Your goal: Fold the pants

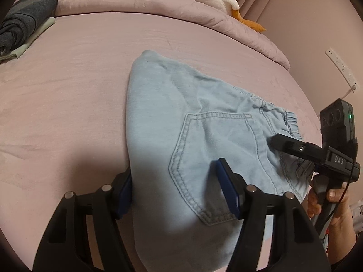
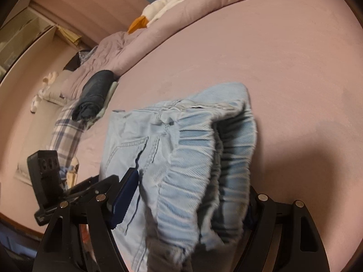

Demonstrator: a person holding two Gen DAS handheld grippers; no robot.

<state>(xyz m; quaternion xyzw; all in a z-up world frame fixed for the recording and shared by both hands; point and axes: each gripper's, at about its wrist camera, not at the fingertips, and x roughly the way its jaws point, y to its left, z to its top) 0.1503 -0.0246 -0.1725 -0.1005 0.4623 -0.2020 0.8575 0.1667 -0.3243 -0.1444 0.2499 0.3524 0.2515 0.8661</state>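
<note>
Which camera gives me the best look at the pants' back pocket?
Left wrist view: the back pocket lies flat and stitched all round, between the left gripper fingers. Right wrist view shows only a foreshortened sliver beside the bunched waistband.

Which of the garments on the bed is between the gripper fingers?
The light blue denim pants with the elastic waistband, lying mid-bed; both grippers straddle them. The rolled dark grey garment lies untouched at the far edge.

The left wrist view looks forward and down from close over the pants (image 1: 195,136), toward the bed's (image 1: 68,95) far end. The right wrist view, very close, faces their waistband. Both share the pants and bed.
</note>
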